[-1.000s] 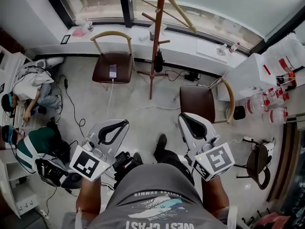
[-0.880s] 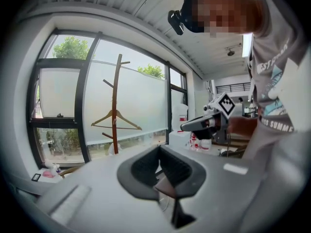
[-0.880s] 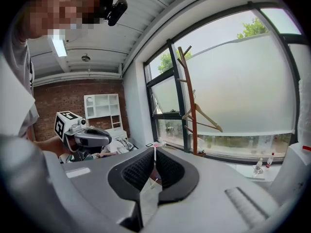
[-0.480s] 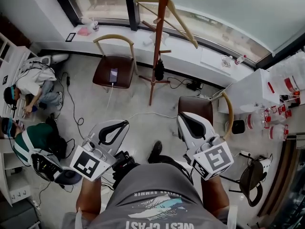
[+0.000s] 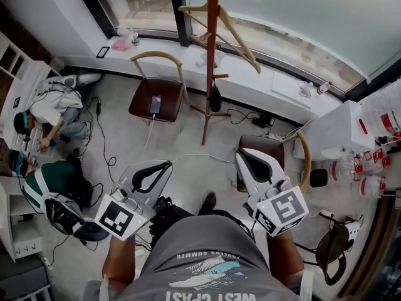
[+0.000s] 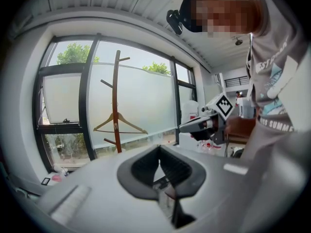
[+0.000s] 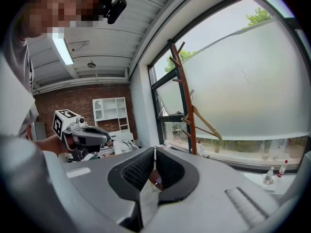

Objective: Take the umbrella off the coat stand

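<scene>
The wooden coat stand (image 5: 211, 55) rises by the window with a wooden hanger (image 5: 225, 24) on its pegs. A small black folded umbrella (image 5: 215, 98) hangs low on its pole. Both grippers are held out in front of the person's body, well short of the stand. My left gripper (image 5: 166, 164) is shut and holds nothing. My right gripper (image 5: 240, 153) is also shut and holds nothing. The stand (image 6: 115, 101) shows far ahead of the left gripper (image 6: 159, 148) in the left gripper view. In the right gripper view the stand (image 7: 187, 106) lies beyond the right gripper (image 7: 154, 150).
A brown chair (image 5: 155, 99) with a phone on its seat stands left of the stand. Another brown chair (image 5: 269, 150) is just beyond the right gripper. Two people (image 5: 50, 111) sit at the far left. A white table (image 5: 341, 133) with bottles is at the right; cables cross the floor.
The person has moved toward the window: the coat stand, umbrella and chairs now sit lower and nearer in the head view. Both grippers keep their pose and stay shut.
</scene>
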A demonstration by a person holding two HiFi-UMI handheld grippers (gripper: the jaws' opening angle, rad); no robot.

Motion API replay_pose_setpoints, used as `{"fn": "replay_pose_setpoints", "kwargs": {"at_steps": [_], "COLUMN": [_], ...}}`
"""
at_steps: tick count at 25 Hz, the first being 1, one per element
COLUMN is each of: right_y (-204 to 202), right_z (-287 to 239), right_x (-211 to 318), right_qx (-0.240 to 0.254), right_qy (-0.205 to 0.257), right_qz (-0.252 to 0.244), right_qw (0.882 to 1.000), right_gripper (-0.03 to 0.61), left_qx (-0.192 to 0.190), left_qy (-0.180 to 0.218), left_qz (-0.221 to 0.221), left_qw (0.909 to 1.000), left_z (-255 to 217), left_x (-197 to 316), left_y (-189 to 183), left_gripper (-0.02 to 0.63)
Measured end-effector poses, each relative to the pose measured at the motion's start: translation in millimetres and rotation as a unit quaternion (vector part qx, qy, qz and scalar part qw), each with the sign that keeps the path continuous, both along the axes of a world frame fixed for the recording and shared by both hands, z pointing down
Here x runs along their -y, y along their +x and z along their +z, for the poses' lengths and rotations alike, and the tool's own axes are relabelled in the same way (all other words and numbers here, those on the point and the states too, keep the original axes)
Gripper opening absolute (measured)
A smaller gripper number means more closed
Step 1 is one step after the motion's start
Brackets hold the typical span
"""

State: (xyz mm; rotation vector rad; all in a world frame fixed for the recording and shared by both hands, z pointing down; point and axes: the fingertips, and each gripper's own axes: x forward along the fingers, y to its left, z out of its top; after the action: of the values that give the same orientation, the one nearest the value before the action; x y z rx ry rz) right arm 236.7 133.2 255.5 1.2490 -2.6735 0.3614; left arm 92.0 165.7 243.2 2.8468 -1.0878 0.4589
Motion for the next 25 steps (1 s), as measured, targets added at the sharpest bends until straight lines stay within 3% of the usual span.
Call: {"fn": "replay_pose_setpoints", "kwargs": {"at_steps": [8, 25], "right_y": [-4.4, -28.8], "right_z": [16.6, 23.4], "right_x": [7.0, 76.9], "right_qx": [-0.001, -0.04], "right_qy": [-0.019, -0.048], "right_qz": [-0.003, 0.102], "right_qw": [1.0, 0.993], "right_gripper": [0.031, 0.041], "left_qx": [0.008, -0.036], "left_qy": [-0.018, -0.018], "left_qz": [-0.007, 0.102], "left_qw": [0.9998, 0.9939], "left_z": [12.4, 14.4], "left_x": [11.0, 124.9], "left_y": [-10.7, -30.4], "left_gripper": [0.003, 0.003]}}
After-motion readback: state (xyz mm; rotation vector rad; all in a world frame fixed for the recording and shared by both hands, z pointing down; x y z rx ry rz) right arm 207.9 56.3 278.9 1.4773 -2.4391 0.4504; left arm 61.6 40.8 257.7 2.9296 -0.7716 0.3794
